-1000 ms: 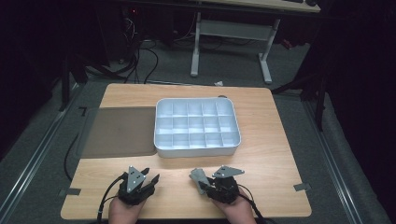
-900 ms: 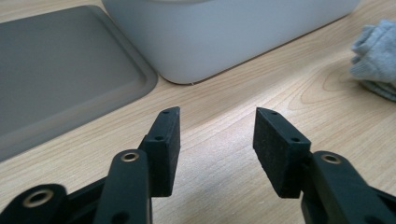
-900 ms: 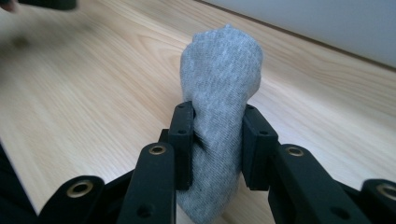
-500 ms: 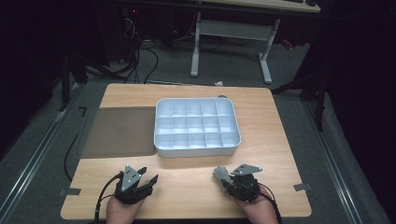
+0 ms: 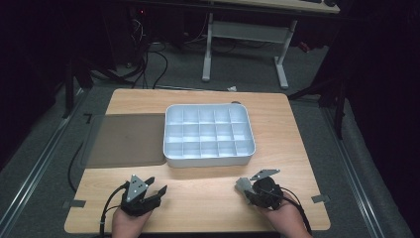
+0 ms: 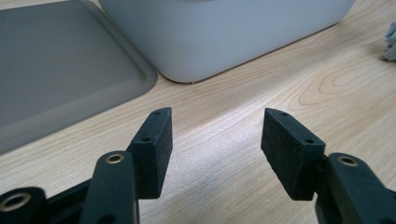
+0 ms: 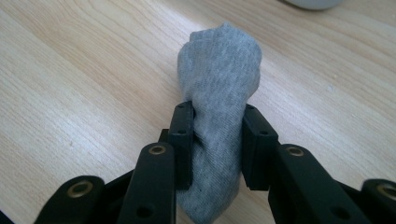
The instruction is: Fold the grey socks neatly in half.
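Note:
My right gripper (image 7: pixel 217 121) is shut on a rolled grey sock (image 7: pixel 219 60), which sticks out past the pads just above the wooden table. In the high view the right gripper (image 5: pixel 246 188) is at the front right of the table, with the sock (image 5: pixel 242 184) at its tip. My left gripper (image 5: pixel 156 184) is at the front left. Its jaws have just been opening and now stand wide apart over bare wood, with nothing between them (image 6: pixel 215 135). The sock (image 6: pixel 390 44) peeks in at the right edge of the left gripper view.
A white compartment tray (image 5: pixel 208 159) sits mid-table, beyond both grippers; its near wall (image 6: pixel 224 32) rises ahead of the left gripper. A flat grey lid (image 5: pixel 126 139) lies left of it, also ahead of the left gripper (image 6: pixel 56 70). The table's front edge is close behind both hands.
The right hand has moved to the right with the grey sock, away from the left hand. The left gripper has stayed in place and its jaws stand wider.

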`<control>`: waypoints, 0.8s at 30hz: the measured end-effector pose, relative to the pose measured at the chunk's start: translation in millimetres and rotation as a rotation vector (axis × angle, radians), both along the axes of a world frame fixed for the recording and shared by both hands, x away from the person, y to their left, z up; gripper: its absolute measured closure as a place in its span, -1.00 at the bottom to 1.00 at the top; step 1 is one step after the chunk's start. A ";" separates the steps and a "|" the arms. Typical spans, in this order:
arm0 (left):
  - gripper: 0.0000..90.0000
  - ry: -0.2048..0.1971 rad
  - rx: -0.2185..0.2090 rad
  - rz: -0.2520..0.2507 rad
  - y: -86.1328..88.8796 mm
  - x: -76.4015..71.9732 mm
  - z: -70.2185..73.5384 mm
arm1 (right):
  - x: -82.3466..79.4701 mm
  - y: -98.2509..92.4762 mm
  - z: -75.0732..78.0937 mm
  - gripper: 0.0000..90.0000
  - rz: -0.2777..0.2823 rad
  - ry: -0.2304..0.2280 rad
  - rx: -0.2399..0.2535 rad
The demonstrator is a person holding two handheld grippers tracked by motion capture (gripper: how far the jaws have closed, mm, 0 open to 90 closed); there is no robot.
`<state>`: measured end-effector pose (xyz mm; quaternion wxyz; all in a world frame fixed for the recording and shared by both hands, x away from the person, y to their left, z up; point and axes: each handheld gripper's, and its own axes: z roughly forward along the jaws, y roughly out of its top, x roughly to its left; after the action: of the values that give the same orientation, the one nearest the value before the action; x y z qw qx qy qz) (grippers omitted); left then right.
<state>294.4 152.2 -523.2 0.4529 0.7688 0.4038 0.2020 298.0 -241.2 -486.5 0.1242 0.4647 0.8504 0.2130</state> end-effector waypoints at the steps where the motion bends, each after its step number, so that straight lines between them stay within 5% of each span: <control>1: -0.03 0.000 0.000 0.000 0.0 0.0 0.0 | 0.0 0.0 0.0 0.56 0.000 0.000 0.000; 8: -0.04 0.003 0.001 -0.011 -2.0 0.4 -0.5 | 4.5 -1.3 0.8 0.55 0.017 0.038 -0.011; 24: -0.05 0.005 -0.015 0.000 1.0 1.8 -1.6 | 7.2 -0.2 6.6 0.58 0.021 0.025 0.021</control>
<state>296.2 153.3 -524.8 0.4577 0.7658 0.4066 0.1969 305.2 -241.5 -479.9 0.1063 0.4597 0.8545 0.2174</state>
